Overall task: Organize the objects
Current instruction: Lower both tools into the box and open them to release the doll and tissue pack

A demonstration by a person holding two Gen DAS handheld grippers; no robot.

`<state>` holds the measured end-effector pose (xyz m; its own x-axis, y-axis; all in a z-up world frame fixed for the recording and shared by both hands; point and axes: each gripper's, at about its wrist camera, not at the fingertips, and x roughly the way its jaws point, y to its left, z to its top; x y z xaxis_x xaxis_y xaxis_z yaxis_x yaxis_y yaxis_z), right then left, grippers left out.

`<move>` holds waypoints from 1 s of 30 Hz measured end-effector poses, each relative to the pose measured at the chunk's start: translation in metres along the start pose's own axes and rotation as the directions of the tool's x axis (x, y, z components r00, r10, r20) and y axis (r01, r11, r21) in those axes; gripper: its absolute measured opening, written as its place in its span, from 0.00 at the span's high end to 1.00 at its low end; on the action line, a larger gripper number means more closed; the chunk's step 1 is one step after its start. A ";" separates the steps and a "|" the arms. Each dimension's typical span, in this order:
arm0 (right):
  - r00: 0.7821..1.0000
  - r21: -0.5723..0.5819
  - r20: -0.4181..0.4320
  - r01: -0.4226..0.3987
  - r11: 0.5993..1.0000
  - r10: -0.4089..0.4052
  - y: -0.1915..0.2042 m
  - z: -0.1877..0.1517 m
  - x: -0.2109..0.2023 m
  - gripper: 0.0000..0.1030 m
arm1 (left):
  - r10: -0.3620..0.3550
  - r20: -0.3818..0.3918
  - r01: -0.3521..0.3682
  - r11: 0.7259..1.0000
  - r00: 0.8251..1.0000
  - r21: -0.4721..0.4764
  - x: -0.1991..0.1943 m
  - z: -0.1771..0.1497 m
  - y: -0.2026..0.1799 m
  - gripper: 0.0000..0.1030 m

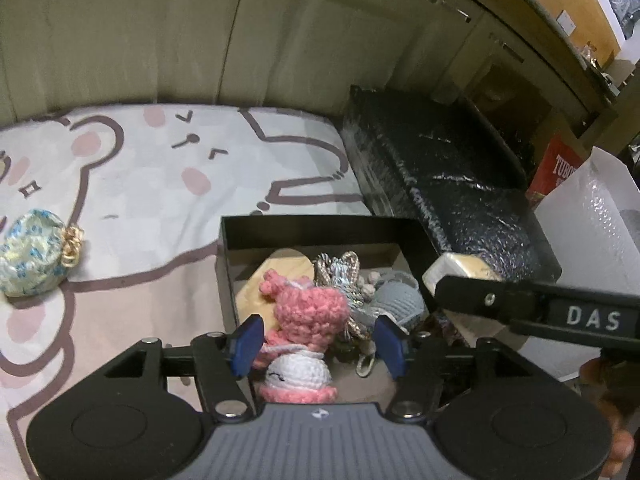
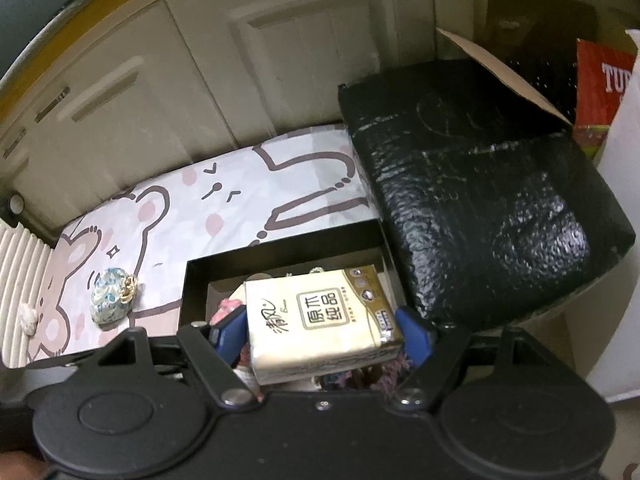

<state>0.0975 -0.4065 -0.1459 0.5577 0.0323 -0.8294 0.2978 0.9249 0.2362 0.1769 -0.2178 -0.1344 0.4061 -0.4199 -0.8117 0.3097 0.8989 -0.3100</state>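
Observation:
A black open box point(image 1: 304, 228) sits on the bear-print mat and holds several small items: a grey crochet piece point(image 1: 396, 300), a silvery tassel charm point(image 1: 340, 272). A pink and white crochet doll point(image 1: 308, 312) stands in the box between the blue pads of my left gripper point(image 1: 320, 344). That gripper is open, with a gap on the doll's right side. My right gripper point(image 2: 324, 332) is shut on a cream tissue pack point(image 2: 320, 320) and holds it over the box point(image 2: 280, 248). The pack's end point(image 1: 460, 270) shows in the left wrist view too.
A blue floral pouch point(image 1: 32, 258) with a gold clasp lies on the mat point(image 1: 160, 184) left of the box. A large black wrapped block point(image 2: 480, 200) lies right of the box. Cabinet doors stand behind. White bubble wrap point(image 1: 592, 232) and a red carton point(image 1: 560, 168) are far right.

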 end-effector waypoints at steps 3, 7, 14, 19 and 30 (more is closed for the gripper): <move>1.000 0.018 -0.016 -0.008 1.000 0.009 -0.001 -0.002 0.002 0.24 | 0.055 -0.007 -0.055 0.998 0.998 0.026 -0.003 0.001 0.001 0.39; 0.994 0.097 -0.055 -0.091 0.991 0.096 -0.004 -0.006 0.009 0.24 | 0.115 -0.060 -0.111 0.992 0.992 0.052 0.003 -0.002 0.007 0.36; 0.956 0.263 -0.158 -0.202 0.943 0.249 -0.012 -0.019 0.039 0.24 | 0.096 -0.131 -0.096 0.995 0.987 0.008 0.022 -0.010 0.019 0.33; 0.936 0.308 -0.219 -0.203 0.929 0.277 -0.014 -0.024 0.057 0.24 | 0.116 -0.150 -0.111 0.993 0.982 0.042 0.030 -0.014 0.015 0.24; 0.962 0.144 -0.265 -0.028 0.989 0.065 -0.001 -0.022 0.067 0.24 | 0.117 -0.171 -0.110 0.993 0.978 0.051 0.033 -0.016 0.017 0.19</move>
<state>0.1180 -0.3970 -0.2126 0.3509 0.1918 -0.9165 0.3908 0.8595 0.3295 0.1822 -0.2143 -0.1743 0.2865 -0.2837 -0.9151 0.3069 0.9320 -0.1929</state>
